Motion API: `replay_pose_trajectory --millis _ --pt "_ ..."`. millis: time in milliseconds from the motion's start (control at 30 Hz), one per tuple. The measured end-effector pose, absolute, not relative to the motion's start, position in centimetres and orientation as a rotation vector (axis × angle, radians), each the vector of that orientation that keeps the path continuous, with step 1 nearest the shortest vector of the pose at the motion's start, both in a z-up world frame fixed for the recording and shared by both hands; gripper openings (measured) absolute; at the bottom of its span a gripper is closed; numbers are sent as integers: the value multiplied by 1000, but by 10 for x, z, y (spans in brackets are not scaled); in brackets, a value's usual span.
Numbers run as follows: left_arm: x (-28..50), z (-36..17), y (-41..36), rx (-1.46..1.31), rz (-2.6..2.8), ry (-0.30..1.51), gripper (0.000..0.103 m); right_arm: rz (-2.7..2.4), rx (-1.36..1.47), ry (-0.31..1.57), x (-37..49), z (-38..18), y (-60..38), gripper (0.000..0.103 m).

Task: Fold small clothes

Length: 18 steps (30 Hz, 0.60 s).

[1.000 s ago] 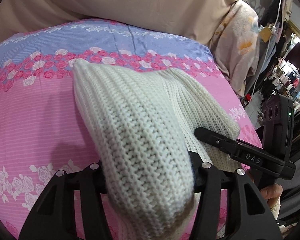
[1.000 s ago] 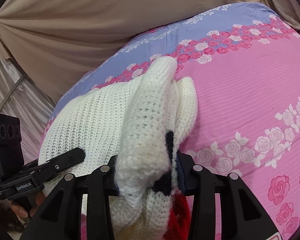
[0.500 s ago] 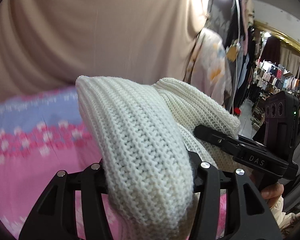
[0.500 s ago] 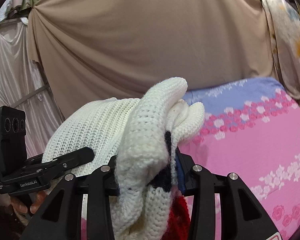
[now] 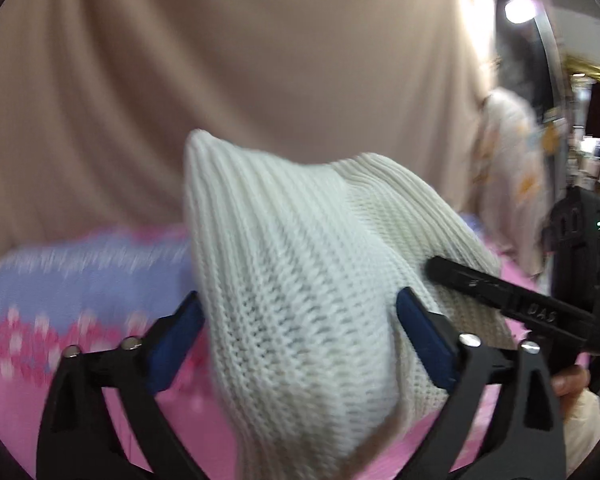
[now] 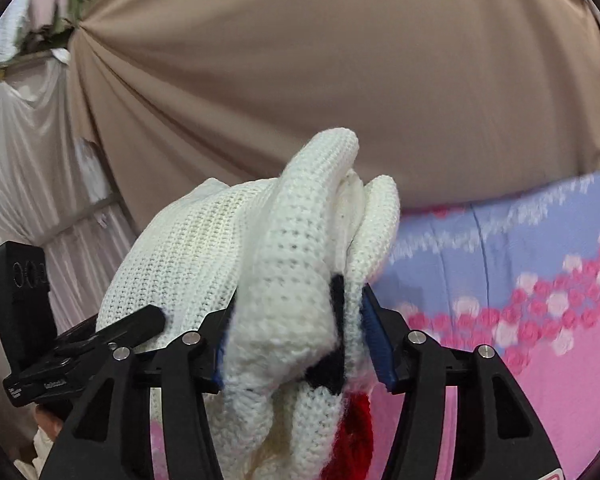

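White knitted wool fills both views: a sweater is held up in the air above the pink and blue flowered bedsheet, with a tan curtain behind. The left gripper has its blue-padded fingers pressed against a thick fold of the knit on both sides. The right gripper clamps another bunched fold (black and red yarn shows low in it). Each tool appears at the edge of the other's view.
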<state>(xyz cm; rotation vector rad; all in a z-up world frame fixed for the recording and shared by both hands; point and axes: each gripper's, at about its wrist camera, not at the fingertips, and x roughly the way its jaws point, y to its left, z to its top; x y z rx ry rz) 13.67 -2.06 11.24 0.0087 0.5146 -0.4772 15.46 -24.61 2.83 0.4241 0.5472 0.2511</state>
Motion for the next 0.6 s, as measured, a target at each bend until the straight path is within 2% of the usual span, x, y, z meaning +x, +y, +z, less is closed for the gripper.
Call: replay_pose_trajectory --millis 67,133,333,400,500,533,567,600 --pt "159 64 1 -31 -406 656 93 189 447 632 162 -11 -250 55" --pt "165 35 29 -151 -423 733 93 217 525 645 160 -29 -258 56" --pt "193 26 53 -307 -471 771 98 265 591 697 197 -30 -261 81" --pt "209 18 49 -301 -484 818 98 277 559 765 217 -38 -247 83" --pt "231 -7 40 -326 -508 913 98 255 501 887 237 -61 -227 84" --pt "235 -13 37 -345 -519 932 97 244 480 908 242 -67 -222 79" --pt "237 -19 35 -369 -542 936 90 229 447 901 244 -69 -217 76" --pt "238 -19 32 -370 -561 932 76 235 417 878 244 -66 -212 62"
